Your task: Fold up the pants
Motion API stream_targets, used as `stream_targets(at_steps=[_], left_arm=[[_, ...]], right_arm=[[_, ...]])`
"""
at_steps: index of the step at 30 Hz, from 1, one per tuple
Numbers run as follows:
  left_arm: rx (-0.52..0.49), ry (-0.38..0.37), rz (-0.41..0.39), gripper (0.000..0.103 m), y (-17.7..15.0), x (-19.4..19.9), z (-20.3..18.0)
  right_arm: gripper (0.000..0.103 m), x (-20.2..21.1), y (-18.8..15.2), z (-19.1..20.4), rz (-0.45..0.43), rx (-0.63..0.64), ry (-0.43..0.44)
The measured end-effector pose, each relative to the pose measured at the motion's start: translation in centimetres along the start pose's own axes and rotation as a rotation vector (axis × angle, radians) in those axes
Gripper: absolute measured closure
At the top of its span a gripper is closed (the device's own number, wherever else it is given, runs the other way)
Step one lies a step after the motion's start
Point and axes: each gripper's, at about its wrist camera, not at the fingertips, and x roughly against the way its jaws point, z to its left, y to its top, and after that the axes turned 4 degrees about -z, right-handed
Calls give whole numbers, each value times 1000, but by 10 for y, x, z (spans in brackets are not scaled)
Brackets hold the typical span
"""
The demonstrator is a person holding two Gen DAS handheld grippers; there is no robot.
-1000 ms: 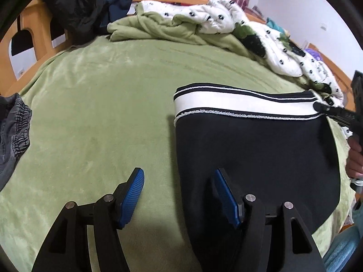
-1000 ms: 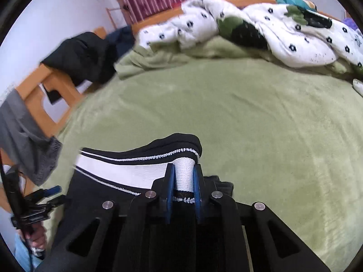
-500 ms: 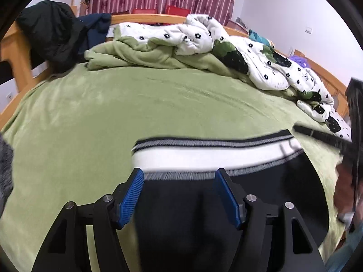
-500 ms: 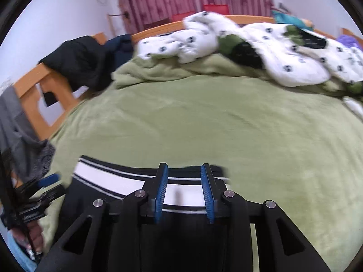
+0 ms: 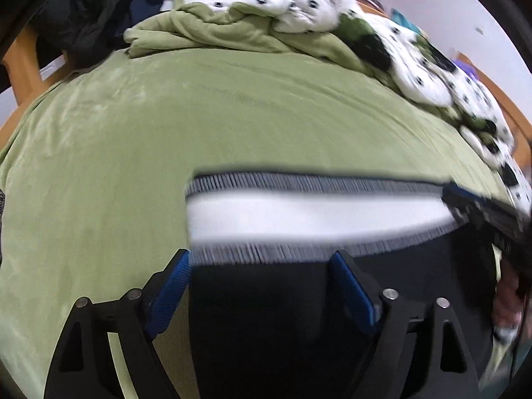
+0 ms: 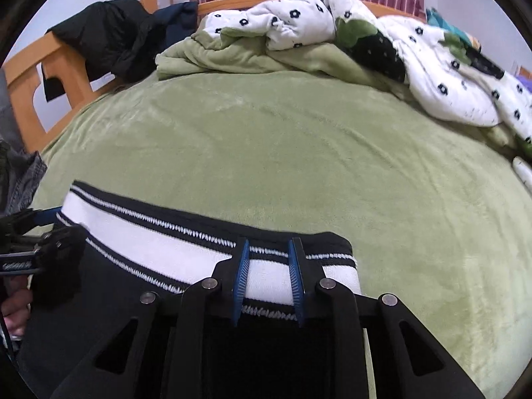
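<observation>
Black pants [image 5: 282, 316] with a white, black-edged waistband [image 5: 316, 214] lie flat on the green bed cover [image 5: 133, 153]. My left gripper [image 5: 262, 287] is open just above the pants, short of the waistband's left end. My right gripper [image 6: 268, 282] is partly open with its blue pads on either side of the waistband [image 6: 139, 236] near its right end, not clamping it. The pants' black cloth [image 6: 266, 359] lies under the fingers. Each gripper shows at the edge of the other's view.
A crumpled white flowered quilt [image 6: 442, 79] and green blanket [image 6: 212, 56] are heaped at the far side. Dark jackets [image 6: 113, 40] hang on the wooden bed frame [image 6: 26, 76]. Grey clothing [image 6: 20, 179] lies at the left edge.
My right gripper let go of the waistband and its jaws spread. My left gripper moved forward over the pants toward the waistband.
</observation>
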Motion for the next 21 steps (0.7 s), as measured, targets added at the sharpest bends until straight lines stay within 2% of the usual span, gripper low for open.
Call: stream_targets(at_steps=[4,7,9,11,13,16,21], left_arm=[[-98,-36,-1,21,-37,35,-13],[-161,-32,7,21,-74,60,-17],[-143,-41,4,21,-97,75,-11],[-54,-113,9,21,-122,92,4],[-31,-145,44,21,-142,103,16],[-64,-127,20,21,-171,122,21],[-187,-8,16,29,-186,122,7]], right_arm=[[75,37,-15,-4,14,-12,41],[75,54,-35,-1,80,-10,29],[74,64,-58,1,125,-6,21],[74,82,-72,11,121,90,-38],[71,93,-85,18,135,144,-64],[71,103,-98,24,163,187,-103],[71,116,-92,29,159,177,-111]])
